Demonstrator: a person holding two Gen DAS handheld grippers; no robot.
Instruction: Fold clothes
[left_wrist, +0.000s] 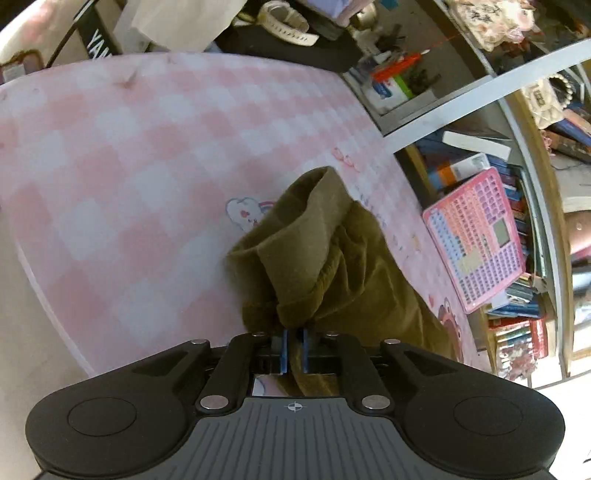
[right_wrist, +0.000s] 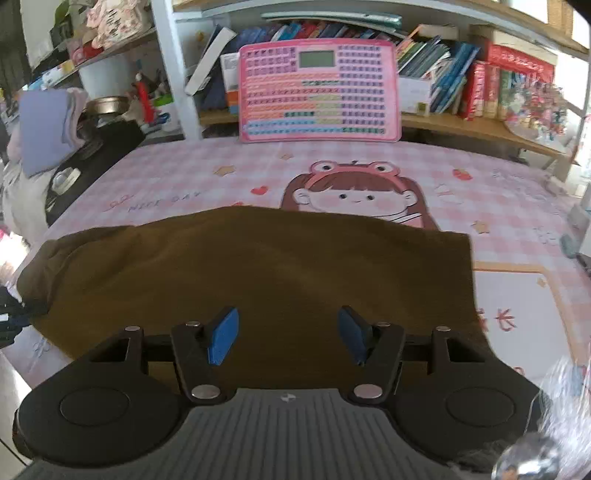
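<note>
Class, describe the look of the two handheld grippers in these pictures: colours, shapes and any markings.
The left gripper and right gripper look alike: black linkage arms with silver pivot pins, blue pads on the fingers, two round black lobes and a grey ribbed body between them bearing a small round mark. No cables, hands or sleeves show.

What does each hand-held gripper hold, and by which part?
Left hand-held gripper pinches the olive garment by a bunched edge; right hand-held gripper holds nothing.

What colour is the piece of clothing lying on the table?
Olive brown, plain with no pattern. The garment shows best in the right wrist view.
</note>
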